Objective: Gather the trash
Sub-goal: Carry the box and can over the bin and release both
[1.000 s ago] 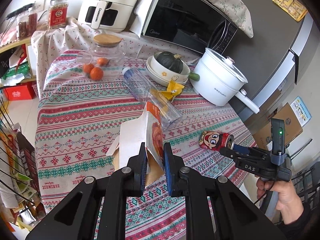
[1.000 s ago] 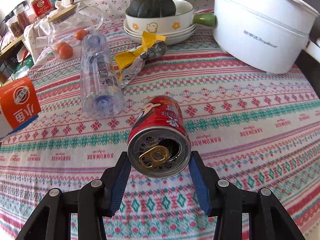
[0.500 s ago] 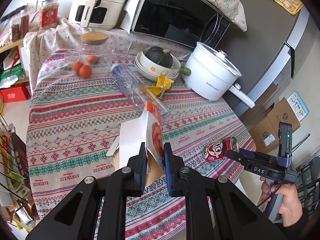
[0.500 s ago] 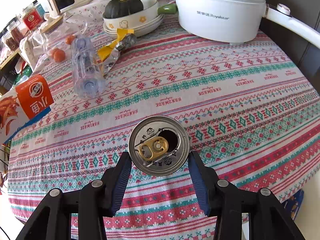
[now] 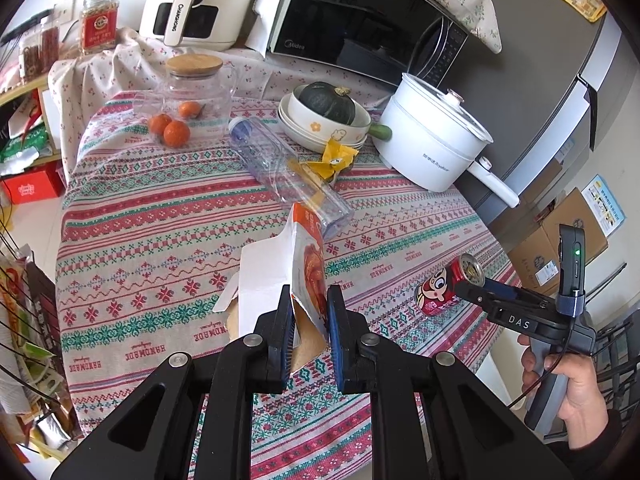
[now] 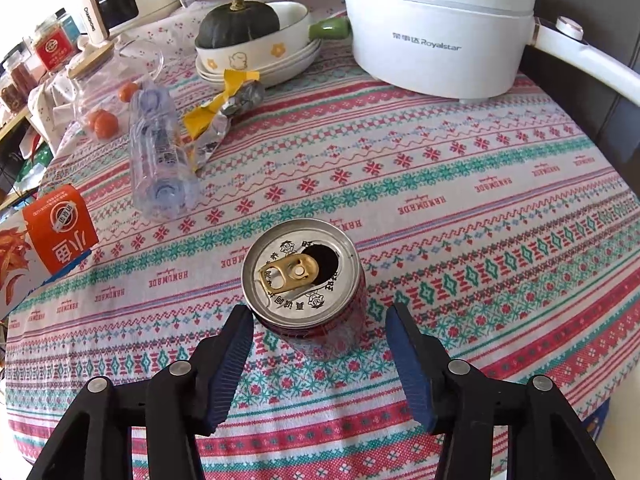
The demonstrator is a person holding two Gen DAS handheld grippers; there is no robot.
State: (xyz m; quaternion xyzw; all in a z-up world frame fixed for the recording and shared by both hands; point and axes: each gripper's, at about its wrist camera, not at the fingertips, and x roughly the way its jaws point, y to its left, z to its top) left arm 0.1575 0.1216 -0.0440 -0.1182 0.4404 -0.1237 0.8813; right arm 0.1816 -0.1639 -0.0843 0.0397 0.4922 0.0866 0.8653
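An orange snack carton is being clamped upright by the left gripper above the "HANDMADE" tablecloth. The red cartoon can is being left standing near the table's right edge, between the spread, non-touching fingers of the right gripper, with the "Royalstar" pot far behind.

Red drink can: cartoon print, opened, gold pull-tab, near the tablecloth's edge, seemingly tilted.
Orange-and-white carton: torn open, upright.
Clear plastic bottle: apparently empty, blue cap, lying on its side.
Yellow-and-silver wrapper: crumpled, just beside the bottle, against stacked dishes.
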